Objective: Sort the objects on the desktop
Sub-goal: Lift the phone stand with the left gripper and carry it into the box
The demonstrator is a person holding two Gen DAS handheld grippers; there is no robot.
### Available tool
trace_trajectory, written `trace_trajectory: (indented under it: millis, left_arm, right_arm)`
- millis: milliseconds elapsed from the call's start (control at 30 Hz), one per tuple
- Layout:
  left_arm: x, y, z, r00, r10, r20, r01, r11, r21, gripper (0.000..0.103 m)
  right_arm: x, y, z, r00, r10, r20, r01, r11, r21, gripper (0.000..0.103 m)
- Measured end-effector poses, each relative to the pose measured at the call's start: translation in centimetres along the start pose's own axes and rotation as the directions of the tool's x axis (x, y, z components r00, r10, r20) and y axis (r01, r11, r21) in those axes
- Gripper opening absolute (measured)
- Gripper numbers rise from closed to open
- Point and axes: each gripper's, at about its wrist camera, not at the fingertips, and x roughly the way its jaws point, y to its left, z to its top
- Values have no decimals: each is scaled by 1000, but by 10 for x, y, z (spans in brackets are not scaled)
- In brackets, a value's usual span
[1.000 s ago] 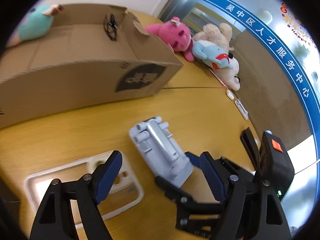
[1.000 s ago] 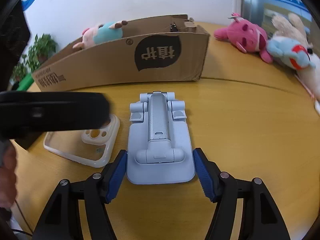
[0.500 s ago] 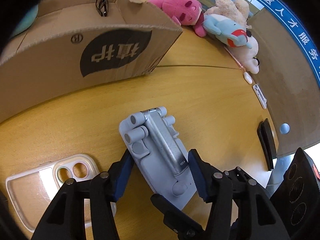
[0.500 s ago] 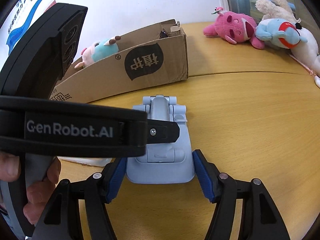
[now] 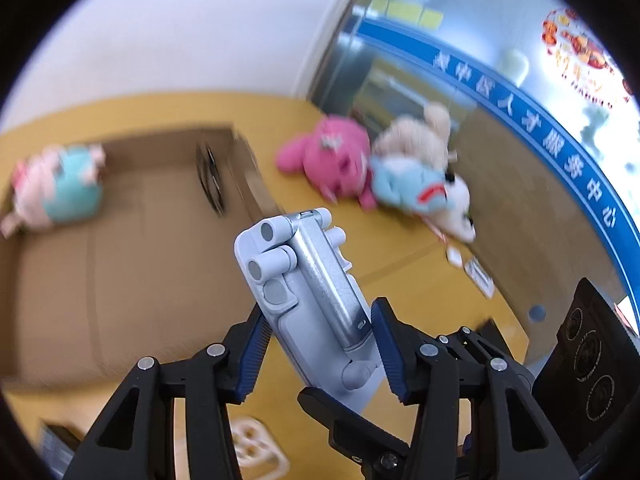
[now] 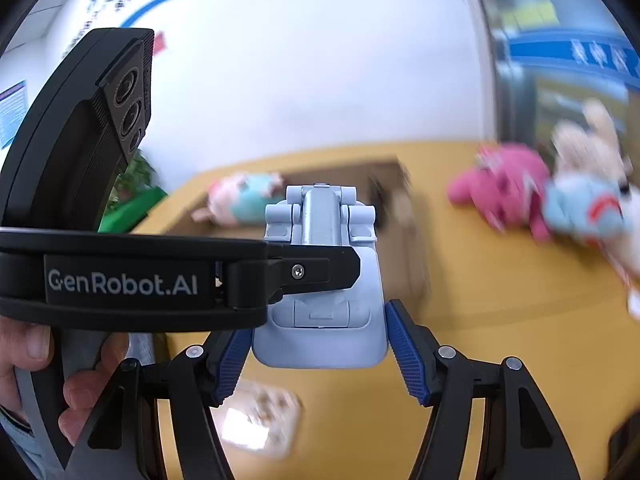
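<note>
A light blue folded phone stand (image 5: 308, 300) is lifted off the yellow table, held between both grippers. My left gripper (image 5: 318, 350) is shut on its sides. My right gripper (image 6: 320, 356) is shut on its base end (image 6: 320, 332), and the left gripper's body (image 6: 120, 280) crosses in front of it. Behind the stand lies an open cardboard box (image 5: 120, 240) holding a pink and teal plush (image 5: 60, 188) and black glasses (image 5: 210, 180).
A clear phone case (image 6: 256, 420) lies on the table below the stand, also low in the left wrist view (image 5: 256, 452). A pink plush (image 5: 336, 160), a blue plush (image 5: 412, 190) and a beige plush (image 5: 420, 140) lie at the back right. Small flat items (image 5: 476, 272) sit near the table's right edge.
The left gripper moved over the stand and closed on it. Both grippers have lifted the stand off the table toward the box; the view is blurred with motion.
</note>
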Motion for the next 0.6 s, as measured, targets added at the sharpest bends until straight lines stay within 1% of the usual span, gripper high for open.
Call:
trace_trajectory:
  millis: [67, 167, 333, 400, 467, 533, 600]
  left_arm:
    - [-16, 12, 22, 999, 19, 34, -20, 1000, 22, 49]
    - [-27, 35, 56, 998, 29, 57, -30, 999, 28, 48]
    - [-22, 67, 108, 997, 38, 68, -40, 999, 36, 48]
    - [-12, 82, 126, 998, 33, 58, -35, 999, 26, 48]
    - [5, 102, 144, 999, 19, 35, -19, 1000, 0, 48]
    - [31, 130, 158, 1000, 7, 9, -7, 1000, -18, 48]
    - [56, 155, 166, 1000, 3, -19, -4, 999, -45, 47]
  right_arm:
    - [9, 15, 29, 999, 25, 39, -24, 999, -24, 64]
    - [30, 27, 64, 995, 75, 59, -74, 997, -22, 64]
    - [78, 32, 125, 993, 107, 48, -106, 994, -22, 64]
    - [96, 32, 143, 993, 109, 34, -108, 994, -16, 64]
    - [122, 30, 161, 995, 104, 5, -104, 995, -8, 64]
    - [153, 24, 176, 994, 99, -38, -99, 995, 8, 64]
    - [178, 19, 182, 993, 96, -75, -95, 995, 24, 64]
